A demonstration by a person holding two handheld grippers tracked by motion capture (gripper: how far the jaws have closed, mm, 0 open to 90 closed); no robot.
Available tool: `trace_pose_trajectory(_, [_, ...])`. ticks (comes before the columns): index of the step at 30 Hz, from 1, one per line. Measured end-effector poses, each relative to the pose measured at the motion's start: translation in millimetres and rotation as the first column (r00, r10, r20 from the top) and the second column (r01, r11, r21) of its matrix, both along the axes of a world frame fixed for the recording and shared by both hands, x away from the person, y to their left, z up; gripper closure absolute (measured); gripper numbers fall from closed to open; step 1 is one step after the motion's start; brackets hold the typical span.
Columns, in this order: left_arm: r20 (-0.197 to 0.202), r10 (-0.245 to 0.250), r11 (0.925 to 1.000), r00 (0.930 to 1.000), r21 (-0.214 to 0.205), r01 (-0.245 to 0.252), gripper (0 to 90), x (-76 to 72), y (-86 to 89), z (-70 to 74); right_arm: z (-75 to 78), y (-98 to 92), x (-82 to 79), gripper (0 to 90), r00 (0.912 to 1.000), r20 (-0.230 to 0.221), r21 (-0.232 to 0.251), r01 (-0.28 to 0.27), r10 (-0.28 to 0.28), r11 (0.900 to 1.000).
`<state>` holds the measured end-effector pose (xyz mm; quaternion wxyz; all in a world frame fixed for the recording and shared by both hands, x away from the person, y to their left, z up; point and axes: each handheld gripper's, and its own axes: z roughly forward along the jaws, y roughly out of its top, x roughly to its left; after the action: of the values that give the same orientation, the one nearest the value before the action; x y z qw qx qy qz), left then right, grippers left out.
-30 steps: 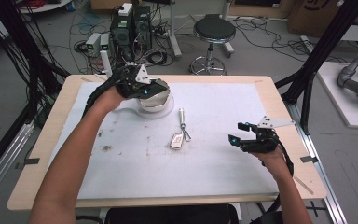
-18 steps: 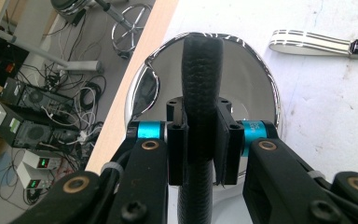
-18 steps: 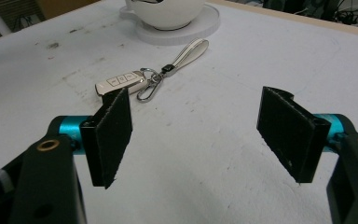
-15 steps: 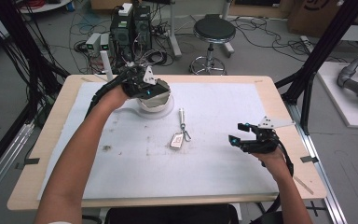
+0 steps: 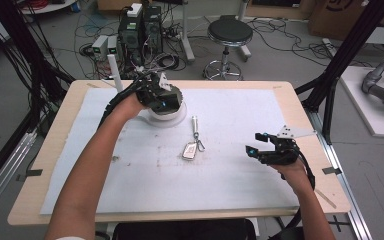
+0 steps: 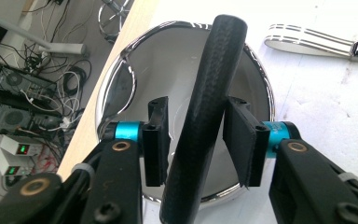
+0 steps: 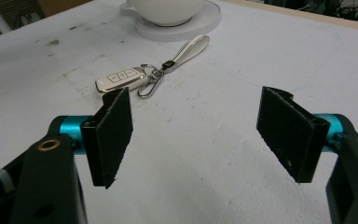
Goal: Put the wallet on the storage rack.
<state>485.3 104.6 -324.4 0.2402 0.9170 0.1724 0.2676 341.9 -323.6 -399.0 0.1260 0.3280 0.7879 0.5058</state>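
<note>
A black woven-textured rod stands tilted inside a white cup with a shiny rim. It rises between the pads of my left gripper, whose jaws have just been opening. The left pad is clear of the rod and the right pad is at its side. From above, my left gripper hovers over the cup on its saucer. A white key fob with a striped strap lies mid-table. My right gripper rests at the right, open and empty, facing the key fob.
A white mat covers the wooden table. Black frame posts stand at the table's right and left far corners. A stool and computer boxes sit on the floor beyond the far edge.
My left gripper has shifted slightly over the cup. The right hand and the key fob have not moved.
</note>
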Motion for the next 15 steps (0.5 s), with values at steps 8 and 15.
trace_pose_trajectory(8, [-0.021, 0.039, 0.9941, 0.999, -0.1, -0.041, 55.7, -8.2, 29.6, -8.4, -0.1, 2.5, 0.1, 27.4, 1.0, -0.001, -0.006, -0.005, 0.005, 1.0])
trace_pose_trajectory(15, [0.051, -0.007, 0.9971, 0.9987, -0.076, 0.011, 74.7, -13.6, 38.2, -18.1, -1.0, 5.2, 1.0, 27.4, 0.9999, -0.004, -0.009, -0.013, 0.013, 0.9999])
